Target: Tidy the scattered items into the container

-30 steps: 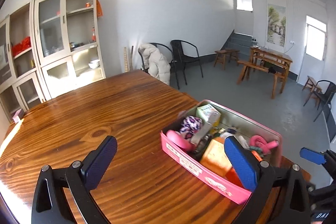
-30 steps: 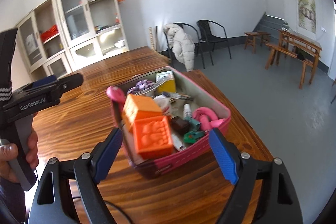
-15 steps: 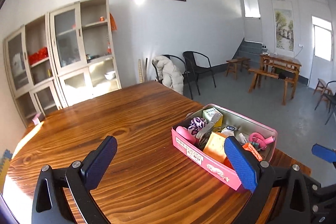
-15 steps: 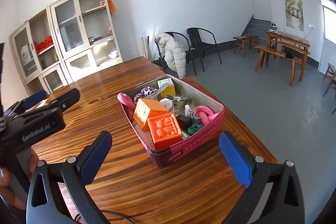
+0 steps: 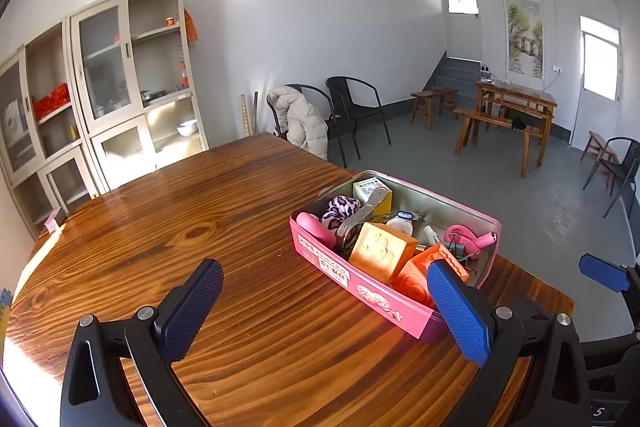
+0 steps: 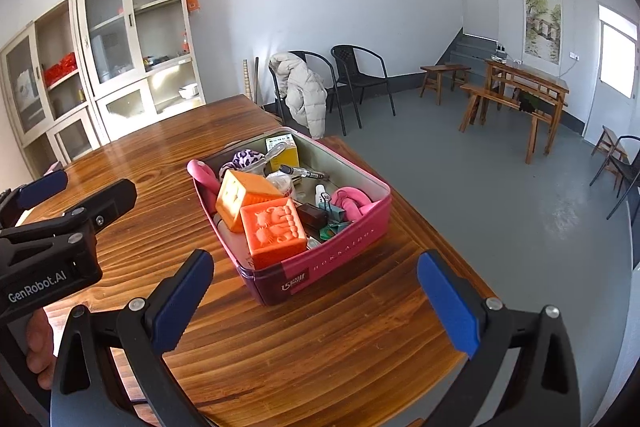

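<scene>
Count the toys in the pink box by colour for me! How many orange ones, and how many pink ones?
In the pink box:
Orange: 2, the two blocks.
Pink: 2, the rounded piece at the left end and the curly one at the right end.
Total: 4

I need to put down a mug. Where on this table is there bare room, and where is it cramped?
Bare wood runs from the pink tin toward the cabinet side of the table, and between the tin and the right tool. The tin is packed: orange blocks, pink toy.
</scene>
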A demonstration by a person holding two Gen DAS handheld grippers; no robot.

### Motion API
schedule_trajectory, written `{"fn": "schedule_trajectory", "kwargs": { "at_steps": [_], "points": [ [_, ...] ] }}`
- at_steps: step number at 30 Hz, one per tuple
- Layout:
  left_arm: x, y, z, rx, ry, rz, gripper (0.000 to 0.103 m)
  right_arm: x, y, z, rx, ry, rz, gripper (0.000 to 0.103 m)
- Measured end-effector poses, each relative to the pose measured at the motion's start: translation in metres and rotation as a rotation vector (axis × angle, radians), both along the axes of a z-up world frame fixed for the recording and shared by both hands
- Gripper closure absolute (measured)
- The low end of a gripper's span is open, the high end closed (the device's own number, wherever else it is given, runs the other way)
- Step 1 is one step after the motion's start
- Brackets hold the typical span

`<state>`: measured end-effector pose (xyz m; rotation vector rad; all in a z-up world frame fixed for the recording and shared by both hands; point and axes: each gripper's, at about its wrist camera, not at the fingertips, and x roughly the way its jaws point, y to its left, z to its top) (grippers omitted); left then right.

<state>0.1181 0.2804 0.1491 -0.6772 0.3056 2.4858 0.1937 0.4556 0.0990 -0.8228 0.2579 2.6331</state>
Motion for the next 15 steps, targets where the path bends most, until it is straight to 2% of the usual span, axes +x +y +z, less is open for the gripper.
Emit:
{"fn": "schedule_trajectory", "kwargs": {
  "at_steps": [5,15],
  "points": [
    [-0.003,0.008,-0.005,-0.009,-0.018,-0.005,0.0,-0.004,-0.004,0.003,0.058,-0.002,0.001,0.001],
    [-0.011,0.017,-0.011,-0.028,-0.049,-0.023,0.0,-0.012,0.006,-0.007,0.029,-0.033,-0.014,0.001]
  ]
}}
